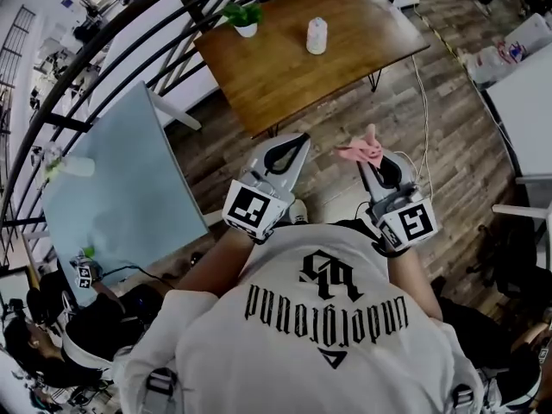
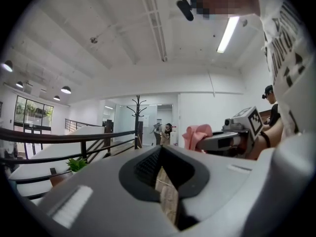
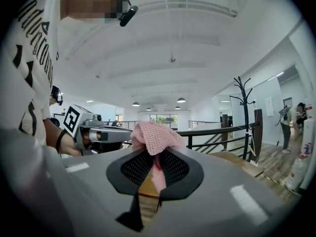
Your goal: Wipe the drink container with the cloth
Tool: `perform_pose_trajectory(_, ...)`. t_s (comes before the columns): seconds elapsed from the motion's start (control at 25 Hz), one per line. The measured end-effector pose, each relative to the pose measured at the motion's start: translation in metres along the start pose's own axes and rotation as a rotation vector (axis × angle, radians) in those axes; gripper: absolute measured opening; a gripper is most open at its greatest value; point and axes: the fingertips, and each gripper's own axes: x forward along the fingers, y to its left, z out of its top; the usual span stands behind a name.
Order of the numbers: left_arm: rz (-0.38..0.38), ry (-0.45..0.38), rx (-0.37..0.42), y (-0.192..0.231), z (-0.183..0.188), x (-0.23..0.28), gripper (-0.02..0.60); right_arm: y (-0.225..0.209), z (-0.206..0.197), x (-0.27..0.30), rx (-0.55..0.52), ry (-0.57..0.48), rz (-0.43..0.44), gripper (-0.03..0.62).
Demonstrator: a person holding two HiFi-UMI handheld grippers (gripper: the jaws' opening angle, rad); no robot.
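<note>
pink cloth (image 3: 154, 136), one, clamped in right gripper (image 1: 371, 149), left gripper (image 1: 295, 145) closed empty, one white drink container (image 1: 316, 35)

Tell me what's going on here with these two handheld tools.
A person holds a tool in each hand. The right tool is shut on a pink knitted cloth; the left tool is shut and empty. Both point toward a brown wooden table, where a white drink container stands apart from a small green potted plant. The tools are well short of the table, so no wiping has begun yet.
</note>
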Motion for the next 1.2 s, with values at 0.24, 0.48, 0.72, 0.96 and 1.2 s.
perform_pose_trajectory(0.24,-0.001,0.01,-0.011,0.023,-0.002,0.008,0.049,-0.008,0.003,0.02,-0.005,0.009,-0.011,0.044)
perform_pose_trajectory(0.48,0.019,0.035,0.03,0.041,-0.007,0.036,0.049,-0.041,-0.003,0.043,0.004,0.009,0.004,0.044)
perform_pose_trajectory(0.72,0.044,0.066,0.017,0.065,-0.016,0.075,0.049,-0.083,-0.01,0.075,0.017,0.021,0.04,0.044)
perform_pose_trajectory(0.96,0.067,0.089,0.01,0.087,-0.021,0.143,0.051,-0.149,-0.016,0.102,0.025,0.04,0.071,0.044)
perform_pose_trajectory(1.2,0.105,0.122,0.0,0.103,-0.035,0.213,0.051,-0.222,-0.024,0.12,0.038,0.063,0.103,0.044)
